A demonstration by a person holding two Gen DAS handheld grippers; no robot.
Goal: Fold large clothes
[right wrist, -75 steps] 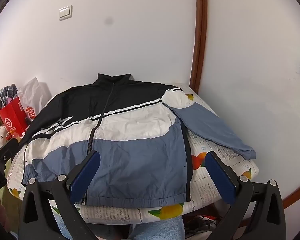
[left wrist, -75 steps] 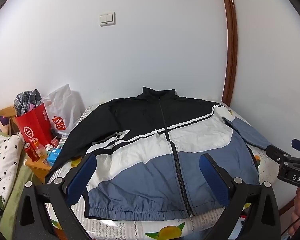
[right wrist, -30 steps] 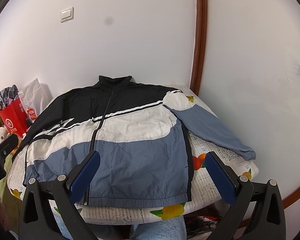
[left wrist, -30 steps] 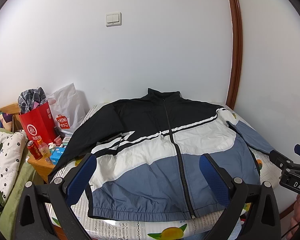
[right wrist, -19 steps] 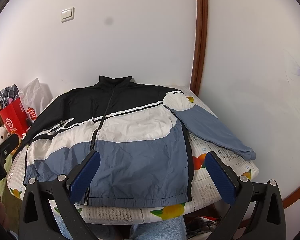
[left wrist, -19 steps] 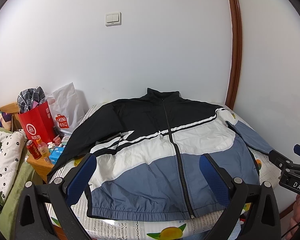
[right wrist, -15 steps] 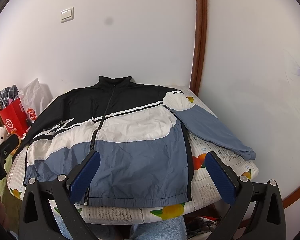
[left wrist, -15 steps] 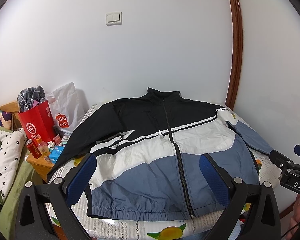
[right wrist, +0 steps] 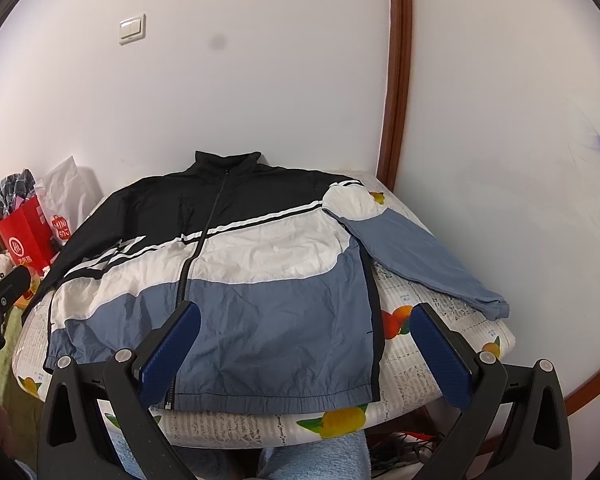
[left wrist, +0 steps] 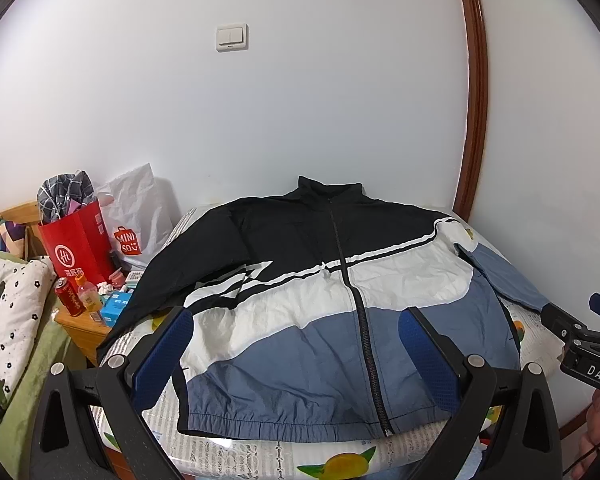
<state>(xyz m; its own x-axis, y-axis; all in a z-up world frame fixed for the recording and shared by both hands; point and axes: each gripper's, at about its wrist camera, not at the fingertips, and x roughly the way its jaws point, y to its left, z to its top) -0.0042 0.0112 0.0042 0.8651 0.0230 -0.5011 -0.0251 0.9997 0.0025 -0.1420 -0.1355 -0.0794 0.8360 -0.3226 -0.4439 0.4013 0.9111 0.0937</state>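
A black, white and blue zip jacket (left wrist: 320, 304) (right wrist: 236, 280) lies flat and zipped, front up, on a small table with a fruit-print cloth (left wrist: 260, 452) (right wrist: 432, 308), collar toward the wall. Its blue right sleeve (right wrist: 416, 256) stretches out over the cloth; the black left sleeve (left wrist: 168, 276) hangs off the left edge. My left gripper (left wrist: 296, 354) hovers open above the hem, holding nothing. My right gripper (right wrist: 306, 346) is also open and empty, just in front of the hem's right half. The right gripper's tip (left wrist: 580, 328) shows at the left view's right edge.
White walls stand behind and right of the table, with a brown door frame (right wrist: 396, 80). At left, a wooden nightstand (left wrist: 84, 324) holds a red paper bag (left wrist: 76, 248), a white shopping bag (left wrist: 136, 220), a can and small bottles. A patterned bed cover (left wrist: 8, 312) lies far left.
Both views have risen slightly and pulled back a little from the table. The jacket has not moved and both grippers stay open.
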